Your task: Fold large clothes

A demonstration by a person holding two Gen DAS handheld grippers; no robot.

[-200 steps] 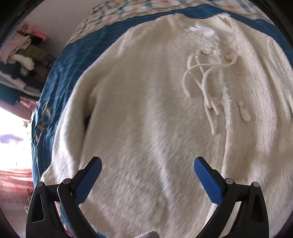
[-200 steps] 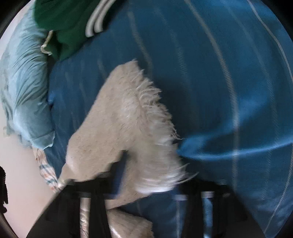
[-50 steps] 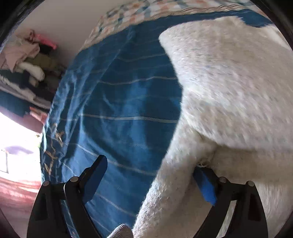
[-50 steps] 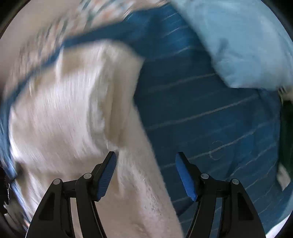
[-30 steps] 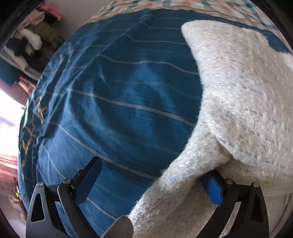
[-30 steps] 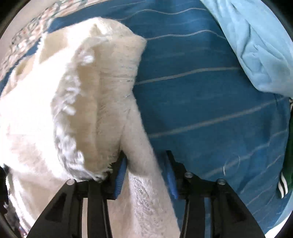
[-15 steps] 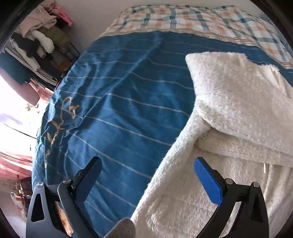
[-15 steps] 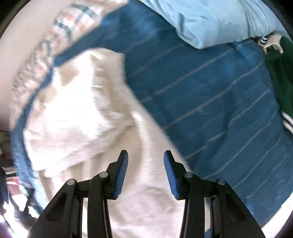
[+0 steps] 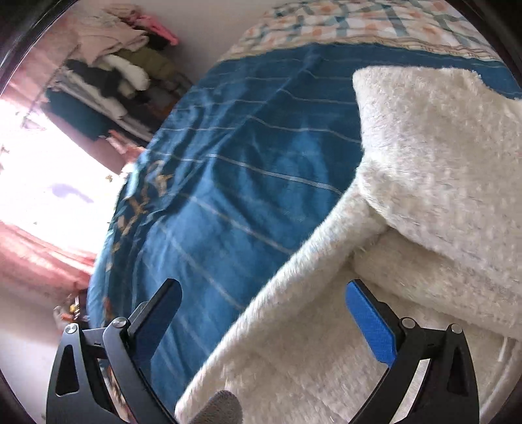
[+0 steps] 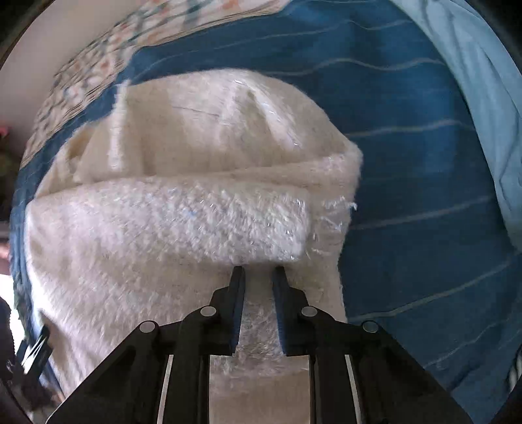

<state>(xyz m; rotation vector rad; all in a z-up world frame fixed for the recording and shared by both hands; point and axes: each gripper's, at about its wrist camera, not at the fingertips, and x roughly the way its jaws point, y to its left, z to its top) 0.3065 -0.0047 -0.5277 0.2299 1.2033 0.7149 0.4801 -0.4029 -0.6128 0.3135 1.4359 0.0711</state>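
A fluffy cream sweater lies folded on the blue striped bedspread. Its sleeve runs diagonally toward the bottom of the left wrist view. My left gripper stands wide open just above that sleeve's edge, its pads touching nothing. In the right wrist view a folded layer crosses the sweater. My right gripper points steeply down at the near edge of that fold. Its jaws are closing, and cream fabric fills the narrow gap between the pads.
A light blue pillow lies at the right on the bedspread. A checked sheet covers the bed's far end. Beyond the bed's left edge stand a rack of piled clothes and a bright window.
The left gripper has lifted and tilted up, still open, so more of the room shows. The right gripper's jaws have narrowed onto the sweater at the folded edge.
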